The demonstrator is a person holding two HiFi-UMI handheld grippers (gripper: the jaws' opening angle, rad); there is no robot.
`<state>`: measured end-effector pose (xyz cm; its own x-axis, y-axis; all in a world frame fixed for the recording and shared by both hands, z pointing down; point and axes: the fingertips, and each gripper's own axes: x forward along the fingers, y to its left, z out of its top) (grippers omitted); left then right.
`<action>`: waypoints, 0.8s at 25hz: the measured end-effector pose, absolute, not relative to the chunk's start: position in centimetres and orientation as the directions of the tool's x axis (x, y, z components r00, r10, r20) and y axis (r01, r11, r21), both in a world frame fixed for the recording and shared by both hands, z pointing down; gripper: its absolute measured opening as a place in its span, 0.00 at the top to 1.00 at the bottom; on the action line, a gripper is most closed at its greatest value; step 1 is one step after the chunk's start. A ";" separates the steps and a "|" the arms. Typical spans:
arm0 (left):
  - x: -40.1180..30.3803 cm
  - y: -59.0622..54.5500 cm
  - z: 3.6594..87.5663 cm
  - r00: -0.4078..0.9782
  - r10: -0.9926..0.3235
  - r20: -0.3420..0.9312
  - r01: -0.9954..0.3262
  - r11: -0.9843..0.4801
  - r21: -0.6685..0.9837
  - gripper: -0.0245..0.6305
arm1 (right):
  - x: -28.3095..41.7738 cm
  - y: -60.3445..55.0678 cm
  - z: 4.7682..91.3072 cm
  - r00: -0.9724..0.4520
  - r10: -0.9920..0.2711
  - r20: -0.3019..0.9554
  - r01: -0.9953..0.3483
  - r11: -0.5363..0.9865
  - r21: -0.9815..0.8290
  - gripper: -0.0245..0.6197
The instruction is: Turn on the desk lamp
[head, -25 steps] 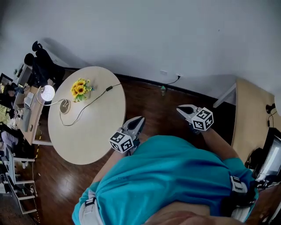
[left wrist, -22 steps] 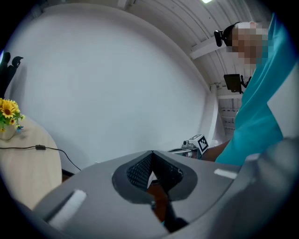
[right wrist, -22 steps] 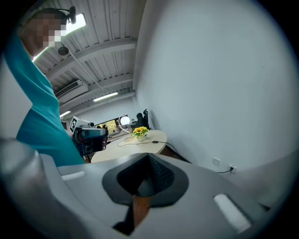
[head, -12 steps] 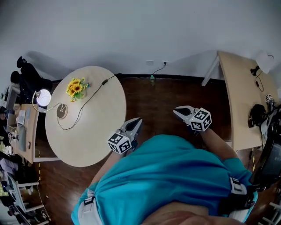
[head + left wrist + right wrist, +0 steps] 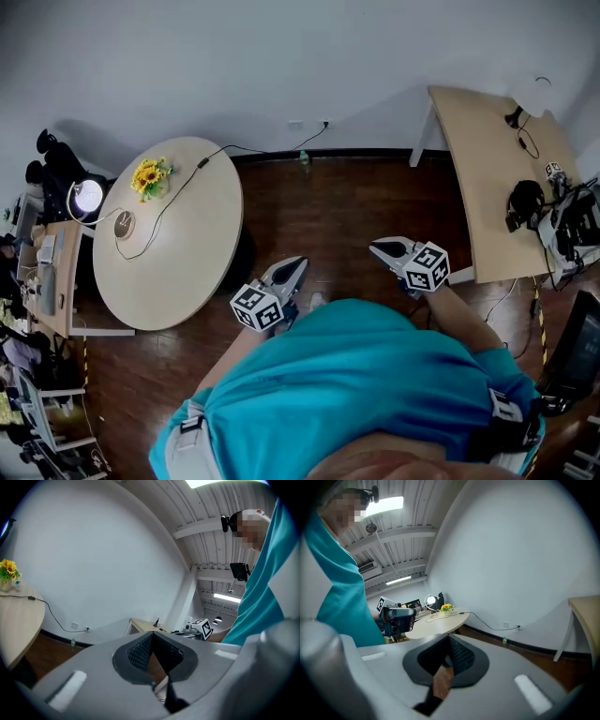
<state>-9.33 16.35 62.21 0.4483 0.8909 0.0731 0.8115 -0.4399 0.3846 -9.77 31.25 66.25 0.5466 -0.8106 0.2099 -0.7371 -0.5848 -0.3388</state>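
— What sits furthest left of the grippers?
— The desk lamp, one only, at the far-left rim of the round table. Its round head shows bright white. It is well apart from the left gripper, ahead and to its left, with the whole tabletop between them.
— What else is on that table?
— One bunch of sunflowers just beside the lamp, and one dark cable that crosses the top and runs off the far edge toward the wall.
— And the left gripper itself?
— Its jaws are pressed together at the tips with nothing between them. The table's right edge lies near it, on its left.
— Room to move?
— Bare wooden floor runs ahead of both grippers up to the wall.
— The right gripper?
— Its jaws are closed likewise, and empty. To its right stands one rectangular desk, its long edge facing the open floor, with clutter along its far side.
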 end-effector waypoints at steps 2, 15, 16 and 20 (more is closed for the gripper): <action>-12.2 18.0 63.4 0.430 0.897 0.098 0.810 -0.432 0.397 0.93 | -12.3 32.9 67.8 0.547 -0.809 0.215 -0.722 -0.586 -0.368 0.96; -26.8 8.9 63.6 0.462 0.883 0.085 0.820 -0.461 0.338 0.93 | -25.9 24.5 69.6 0.530 -0.815 0.235 -0.736 -0.579 -0.349 0.96; -27.9 7.0 63.6 0.459 0.886 0.072 0.828 -0.456 0.327 0.93 | -26.8 22.7 69.2 0.533 -0.812 0.238 -0.739 -0.583 -0.336 0.96; -32.5 -1.4 63.7 0.447 0.893 0.059 0.836 -0.440 0.329 0.93 | -31.1 14.8 67.9 0.553 -0.797 0.242 -0.733 -0.604 -0.313 0.96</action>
